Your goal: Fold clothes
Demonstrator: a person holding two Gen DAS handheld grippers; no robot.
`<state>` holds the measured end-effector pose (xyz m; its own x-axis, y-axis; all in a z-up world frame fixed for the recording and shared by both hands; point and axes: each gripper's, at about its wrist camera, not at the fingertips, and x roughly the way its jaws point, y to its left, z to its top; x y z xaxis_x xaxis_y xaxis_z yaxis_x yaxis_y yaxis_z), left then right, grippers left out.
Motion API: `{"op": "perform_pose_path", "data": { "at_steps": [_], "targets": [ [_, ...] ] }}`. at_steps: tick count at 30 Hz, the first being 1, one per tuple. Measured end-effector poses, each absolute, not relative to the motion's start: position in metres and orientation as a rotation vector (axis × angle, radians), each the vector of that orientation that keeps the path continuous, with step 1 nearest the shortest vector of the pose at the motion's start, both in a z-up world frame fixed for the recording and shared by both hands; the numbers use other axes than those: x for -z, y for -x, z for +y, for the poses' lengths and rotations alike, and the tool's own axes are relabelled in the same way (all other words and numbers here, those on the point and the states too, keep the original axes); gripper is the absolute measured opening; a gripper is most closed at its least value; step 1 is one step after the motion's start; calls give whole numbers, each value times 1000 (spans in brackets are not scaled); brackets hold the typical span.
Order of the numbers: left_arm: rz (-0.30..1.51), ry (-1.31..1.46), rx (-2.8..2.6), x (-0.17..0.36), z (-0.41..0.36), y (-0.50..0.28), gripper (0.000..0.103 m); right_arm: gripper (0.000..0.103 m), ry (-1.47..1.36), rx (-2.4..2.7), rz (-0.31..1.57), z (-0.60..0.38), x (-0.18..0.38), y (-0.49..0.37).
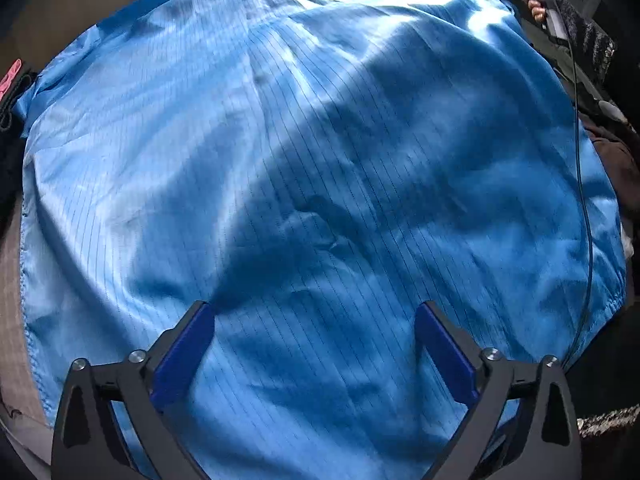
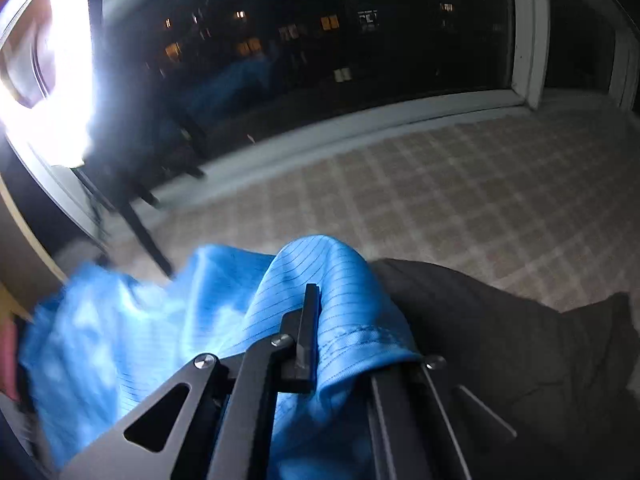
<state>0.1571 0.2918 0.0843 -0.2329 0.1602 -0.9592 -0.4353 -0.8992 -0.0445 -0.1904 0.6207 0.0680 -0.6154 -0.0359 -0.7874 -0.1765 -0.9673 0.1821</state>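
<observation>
Two grippers: your right gripper (image 2: pixel 316 332) clenches the blue garment's (image 1: pixel 320 160) hem; left gripper (image 1: pixel 316 344) hangs released directly above its spread cloth.

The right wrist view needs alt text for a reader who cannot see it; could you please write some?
The right claw is shut on a hemmed fold of a blue pinstriped garment, which drapes over it. Beyond lie a checked floor and a dark window showing lit buildings at night.
</observation>
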Motion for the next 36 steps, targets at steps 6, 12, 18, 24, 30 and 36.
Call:
{"op": "perform_pose_path", "data": {
  "at_steps": [6,12,18,24,30,36],
  "targets": [
    [278,1694,-2159,-86,287,-152,98,6,1436,-2742,374,624,-72,189],
    [125,1706,-2252,-107,250,-146,80,7,1421,-2869,179,593,-101,119],
    [109,1758,-2432,-123,184,-155,80,11,1349,-2921,-138,542,-99,67],
    [5,1838,-2561,-135,113,-189,80,11,1385,-2616,-122,620,-89,172],
    [-28,1862,-2597,-140,75,-221,80,36,1572,-2701,-50,613,-115,150],
    [-95,1917,-2591,-126,49,-243,81,40,1685,-2750,14,609,-118,83]
  ]
}}
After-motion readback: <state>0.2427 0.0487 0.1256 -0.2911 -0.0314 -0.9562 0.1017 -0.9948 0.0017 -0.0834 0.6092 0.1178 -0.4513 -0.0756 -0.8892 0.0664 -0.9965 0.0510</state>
